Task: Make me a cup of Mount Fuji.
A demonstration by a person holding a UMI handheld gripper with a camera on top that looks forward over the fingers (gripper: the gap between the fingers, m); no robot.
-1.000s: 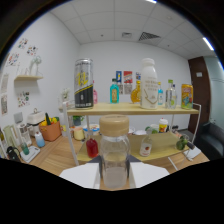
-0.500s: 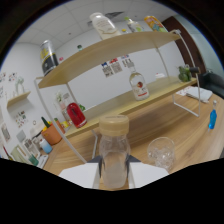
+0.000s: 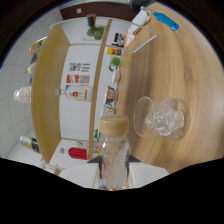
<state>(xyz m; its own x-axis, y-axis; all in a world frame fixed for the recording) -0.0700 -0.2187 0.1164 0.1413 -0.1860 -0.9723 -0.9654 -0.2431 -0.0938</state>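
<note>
**Ana:** Rolled right over, that view did! Half a second earlier the shelf rack ran on a slant; by this moment it stood on end at about nine o'clock, and the glass had swung round to three o'clock of the bottle.

**Ben:** And the gripper (image 3: pixel 114 167)?

**Ana:** Pinching the bottle (image 3: pixel 113 150), both fingers pressed against its sides, neck and lid pointing ahead along them. The turn looked like a wind-up for a pour.

**Ben:** Where was the target?

**Ana:** The glass (image 3: pixel 161 118) sat on the worktop (image 3: pixel 195 65), near the bottle's lid but apart from it. Clear and bulbous, with what looked like ice lumps inside, though I couldn't be sure.

**Ben:** Materials?

**Ana:** The bottle was transparent with smooth, slick-looking walls and a tan, matte lid (image 3: pixel 114 123). That lid was on, so I'd judge nothing could flow yet. The worktop showed pale wood grain. On the shelf rack (image 3: pixel 50 95), a white bottle with a red label (image 3: pixel 76 93) and a red one (image 3: pixel 77 152).

**Ben:** Advice?

**Ana:** Keep the squeeze firm, since smooth walls could slip under a roll. Bring the mouth over the rim before tipping further, and sort that lid first.
</note>
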